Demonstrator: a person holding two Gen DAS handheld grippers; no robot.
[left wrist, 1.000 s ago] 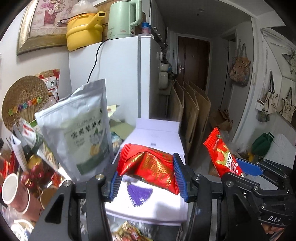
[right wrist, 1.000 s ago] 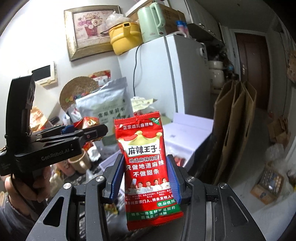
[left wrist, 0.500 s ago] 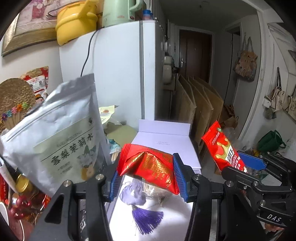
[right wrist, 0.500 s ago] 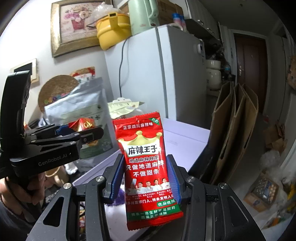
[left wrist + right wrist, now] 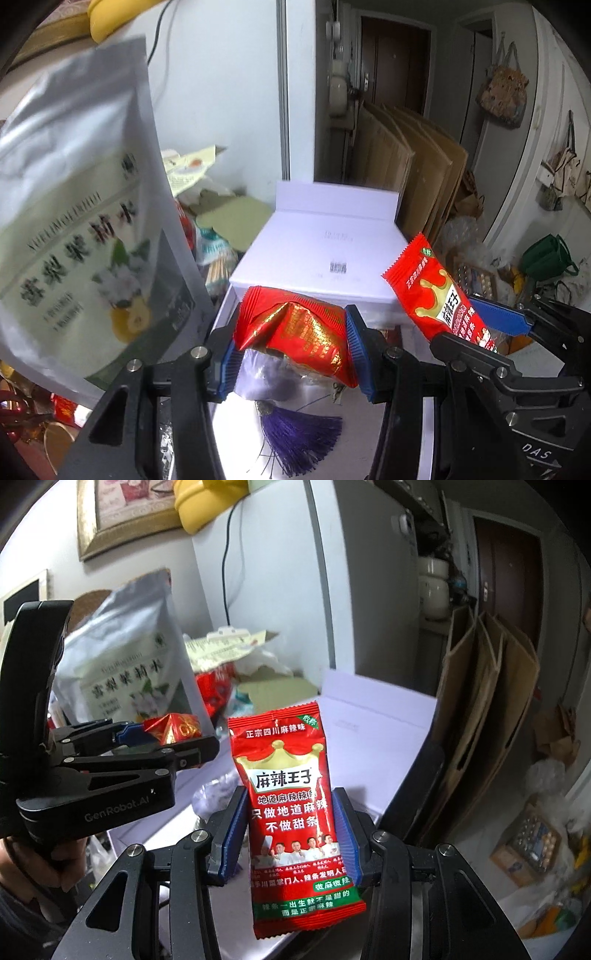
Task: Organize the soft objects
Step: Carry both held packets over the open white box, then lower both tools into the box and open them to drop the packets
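Between 2 claws, 2 red packets [image 5: 295, 332] [image 5: 291, 812]

1. Both pictures are bright, with soft white light and no dark shadows.
2. The white box [image 5: 325, 254] shines so much that its top looks washed out.
3. The big silver bag [image 5: 85, 206] is blurry in the left view, and its letters smear.
4. The red snack pack [image 5: 291, 805] in the right view is sharp, and its words are clear.
5. Straight walls bend near the edges, and the corners are black.
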